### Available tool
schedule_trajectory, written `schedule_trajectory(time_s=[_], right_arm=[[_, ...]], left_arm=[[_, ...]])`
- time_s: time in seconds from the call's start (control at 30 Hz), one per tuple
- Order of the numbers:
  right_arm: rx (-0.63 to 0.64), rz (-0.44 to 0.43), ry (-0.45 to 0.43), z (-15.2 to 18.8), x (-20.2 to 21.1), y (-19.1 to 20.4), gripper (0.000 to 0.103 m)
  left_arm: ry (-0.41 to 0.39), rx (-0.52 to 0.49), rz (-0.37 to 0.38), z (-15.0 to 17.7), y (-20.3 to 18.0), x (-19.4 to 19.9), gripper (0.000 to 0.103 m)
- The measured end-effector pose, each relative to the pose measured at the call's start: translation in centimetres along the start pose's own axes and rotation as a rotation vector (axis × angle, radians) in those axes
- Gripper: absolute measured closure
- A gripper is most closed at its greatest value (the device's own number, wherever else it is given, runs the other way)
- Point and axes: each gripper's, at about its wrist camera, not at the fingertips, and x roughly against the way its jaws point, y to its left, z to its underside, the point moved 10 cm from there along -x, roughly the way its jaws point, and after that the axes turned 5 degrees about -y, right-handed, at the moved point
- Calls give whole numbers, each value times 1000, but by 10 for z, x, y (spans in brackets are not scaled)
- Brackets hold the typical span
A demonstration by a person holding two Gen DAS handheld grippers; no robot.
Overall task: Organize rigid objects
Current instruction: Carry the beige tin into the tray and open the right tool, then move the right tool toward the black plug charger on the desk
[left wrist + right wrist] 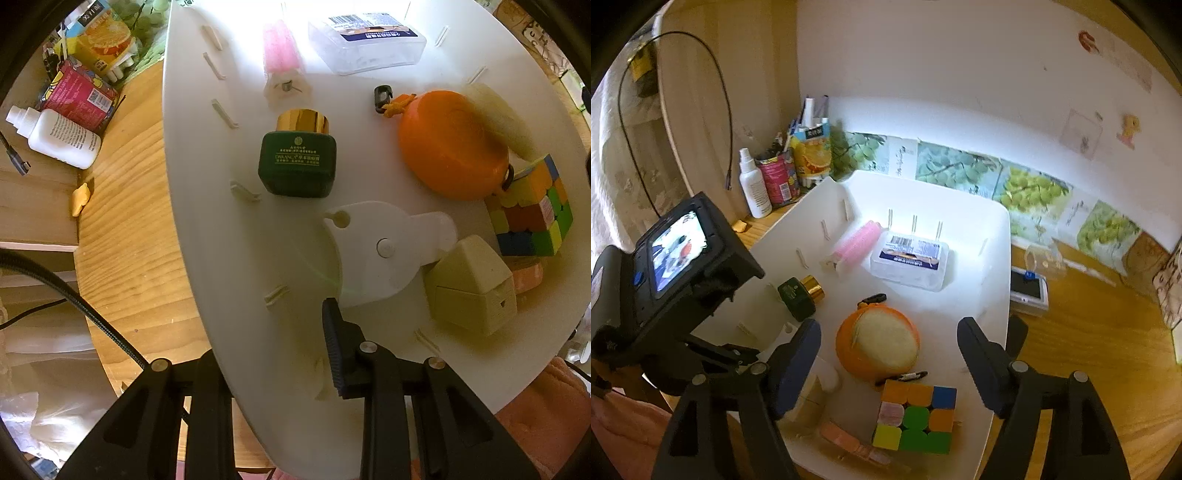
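Left wrist view: the left tool (273,343) points straight down at the edge of the white plastic tray (207,236), one finger over the wooden tabletop (125,236) outside the wall, the ribbed one inside, so its narrow jaws straddle the tray wall; whether they pinch it I cannot tell. Inside the tray, a dark green jar with a gold cap (298,162) lies centre frame, a round orange case (450,144) to its right, a multicoloured puzzle cube (532,214) at the right edge, a clear plastic box (365,44) at the top.

Right wrist view: the right tool (888,365) hangs over the tray (993,258), jaws wide, nothing between the pads. The puzzle cube (916,417) sits bottom centre, just below the gap. The orange case (875,343) lies above it, the green jar (798,295) left of centre, the clear box (910,260) further up. The left tool's camera body fills the left side.
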Motion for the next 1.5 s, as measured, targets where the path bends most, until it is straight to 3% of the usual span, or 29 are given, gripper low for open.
schedule_trajectory(time_s=[0.63, 1.1, 1.5], right_arm=[[25, 20, 38, 15, -1, -77, 23], [116, -224, -9, 21, -24, -138, 20], [270, -369, 62, 38, -67, -146, 20]], left_arm=[[18, 108, -22, -8, 9, -7, 73], [57, 161, -85, -27, 27, -12, 73], [68, 225, -146, -35, 35, -19, 73]])
